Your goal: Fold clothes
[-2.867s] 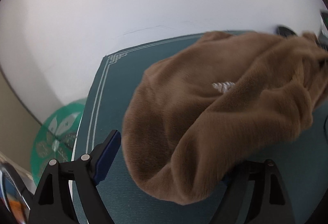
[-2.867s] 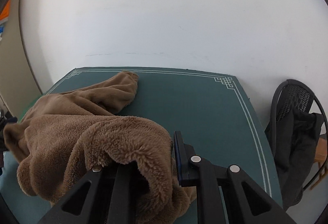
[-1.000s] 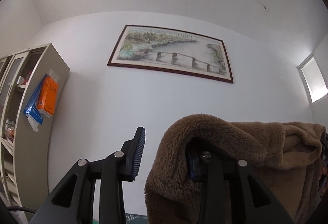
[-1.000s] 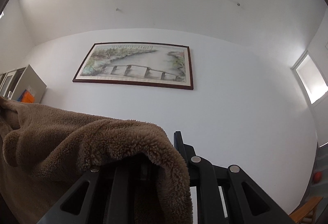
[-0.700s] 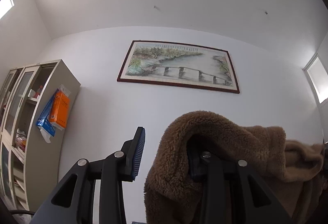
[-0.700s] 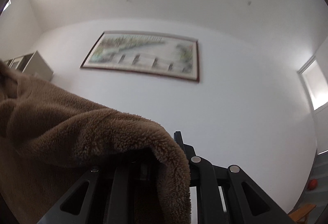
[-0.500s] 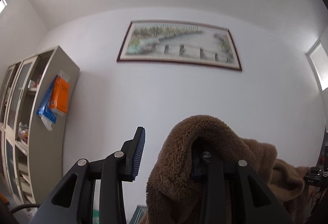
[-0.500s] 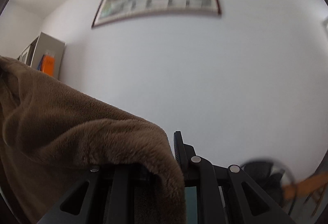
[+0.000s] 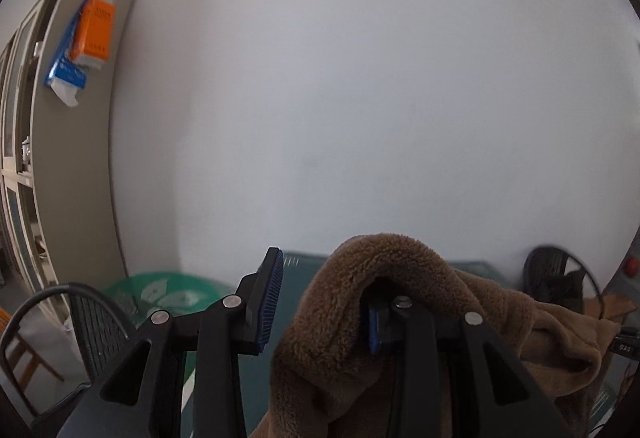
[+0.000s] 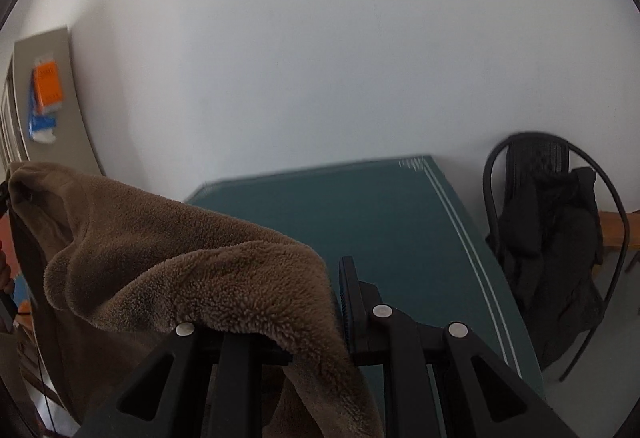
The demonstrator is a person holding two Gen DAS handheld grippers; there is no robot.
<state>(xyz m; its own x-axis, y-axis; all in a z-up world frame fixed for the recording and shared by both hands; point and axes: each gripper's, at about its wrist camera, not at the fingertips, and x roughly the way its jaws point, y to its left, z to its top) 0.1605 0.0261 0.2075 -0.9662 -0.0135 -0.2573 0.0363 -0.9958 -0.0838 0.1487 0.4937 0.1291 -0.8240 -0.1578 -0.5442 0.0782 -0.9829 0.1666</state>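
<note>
L gripper point(image 9: 320, 306) jaws apart, brown fleece point(image 9: 384, 270) draped over R finger only. R gripper point(image 10: 320, 302) clamped on fleece edge, above green table point(image 10: 400, 222).

Left gripper point(image 9: 320, 306) pitched slightly downward, jaws parted with a gap showing between the blue pads. Right gripper point(image 10: 320, 302) tilted lower, jaws nearly closed, clamped on brown fleece point(image 10: 180, 258).

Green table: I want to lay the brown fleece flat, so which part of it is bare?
The green table is bare from its far edge by the wall to the white-striped right border beside the black chair. The near left is crowded: the brown fleece hangs there from both tongs.
</note>
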